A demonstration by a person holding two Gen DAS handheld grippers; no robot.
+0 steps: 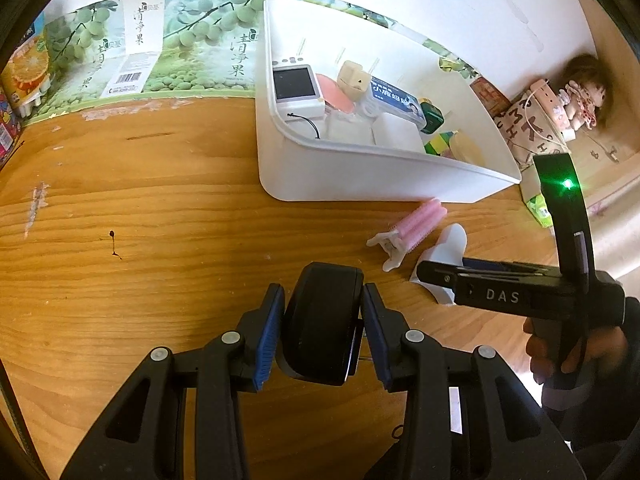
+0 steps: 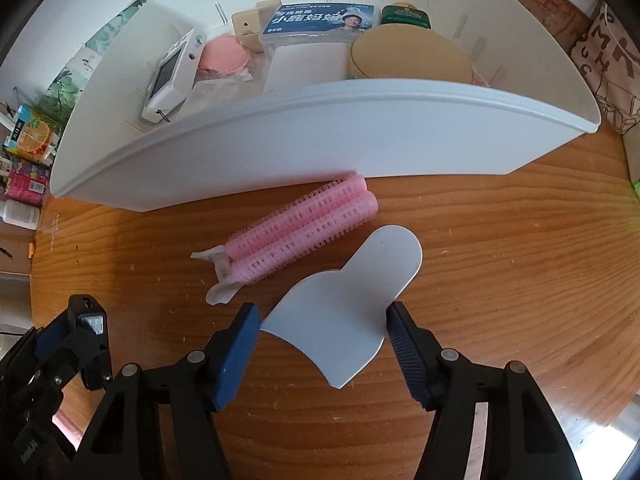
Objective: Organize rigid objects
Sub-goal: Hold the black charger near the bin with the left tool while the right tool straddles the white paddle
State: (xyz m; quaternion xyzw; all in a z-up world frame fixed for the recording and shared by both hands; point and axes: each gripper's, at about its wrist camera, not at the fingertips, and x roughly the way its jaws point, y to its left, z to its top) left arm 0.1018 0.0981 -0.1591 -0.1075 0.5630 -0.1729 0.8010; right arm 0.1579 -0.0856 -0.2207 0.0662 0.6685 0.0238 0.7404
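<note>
My left gripper (image 1: 324,312) is shut on a black rounded case (image 1: 320,328), held above the wooden table (image 1: 140,220). My right gripper (image 2: 324,320) points down at a flat white plastic piece (image 2: 348,292) lying on the table, and both blue pads (image 2: 240,344) touch its edges. Just beyond lies a pink hair roller clip (image 2: 304,228), against the front wall of the white bin (image 2: 320,132). The bin holds a white screen device (image 2: 164,76), a blue box (image 2: 320,20), a tan round lid (image 2: 408,56) and other small items.
Cartons printed with green fruit (image 1: 160,48) line the wall behind the table. An orange juice carton (image 2: 32,136) stands at the left. A doll (image 1: 584,96) and a printed bag (image 1: 528,128) sit to the right of the bin. A hand (image 1: 560,348) holds the right gripper.
</note>
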